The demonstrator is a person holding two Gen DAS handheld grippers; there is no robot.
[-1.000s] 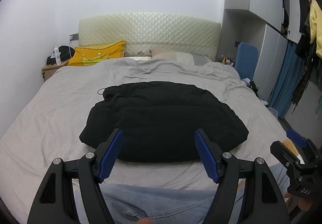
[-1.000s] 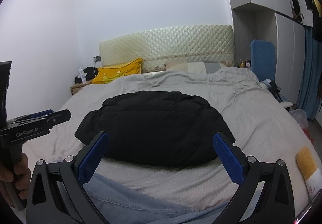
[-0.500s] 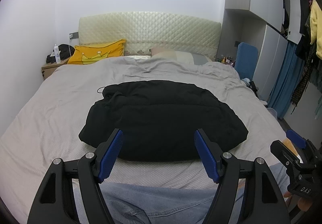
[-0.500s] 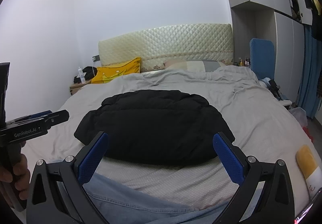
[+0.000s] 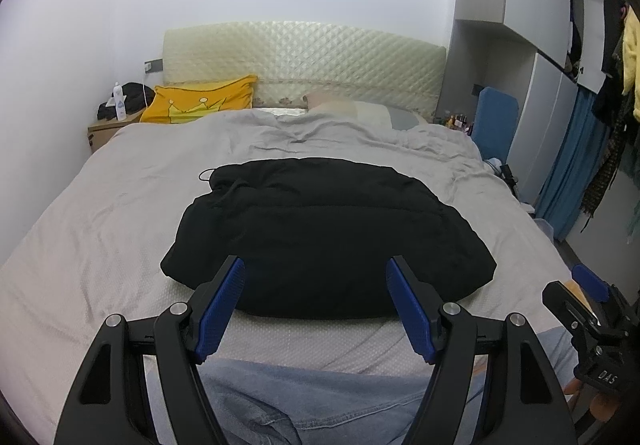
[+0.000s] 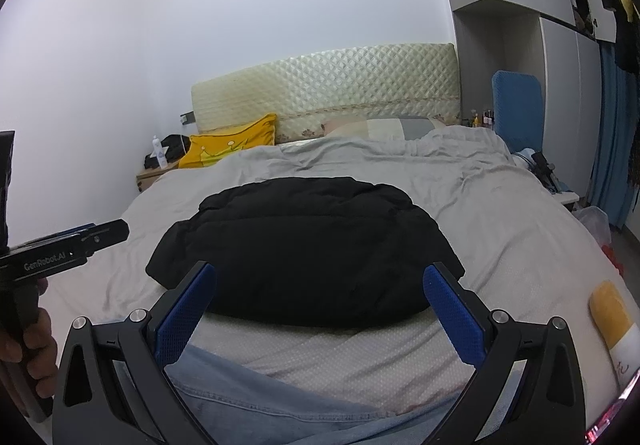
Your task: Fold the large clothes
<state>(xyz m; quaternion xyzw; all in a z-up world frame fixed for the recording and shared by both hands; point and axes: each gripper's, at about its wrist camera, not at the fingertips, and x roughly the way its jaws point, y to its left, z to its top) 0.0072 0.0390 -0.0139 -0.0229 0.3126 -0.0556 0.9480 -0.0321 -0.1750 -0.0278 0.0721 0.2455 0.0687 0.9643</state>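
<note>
A black puffy jacket (image 5: 328, 229) lies folded into a compact bundle on the grey bed sheet (image 5: 100, 229); it also shows in the right wrist view (image 6: 308, 249). My left gripper (image 5: 316, 285) is open and empty, held above the near edge of the bed just short of the jacket. My right gripper (image 6: 320, 293) is open and empty, also held short of the jacket's near edge. The right gripper's body shows at the right edge of the left wrist view (image 5: 592, 329), and the left gripper's body at the left edge of the right wrist view (image 6: 60, 249).
The person's jeans (image 5: 320, 401) fill the near foreground. A yellow pillow (image 5: 200, 105) and grey pillows lie at the quilted headboard (image 5: 304, 65). A nightstand (image 5: 104, 129) stands at the back left. A blue chair (image 5: 496, 125), wardrobe and hanging clothes (image 5: 616, 85) are on the right.
Both grippers have lifted or tilted slightly, so the jacket sits a little lower in view. The jacket has not moved and both grippers stay open.
</note>
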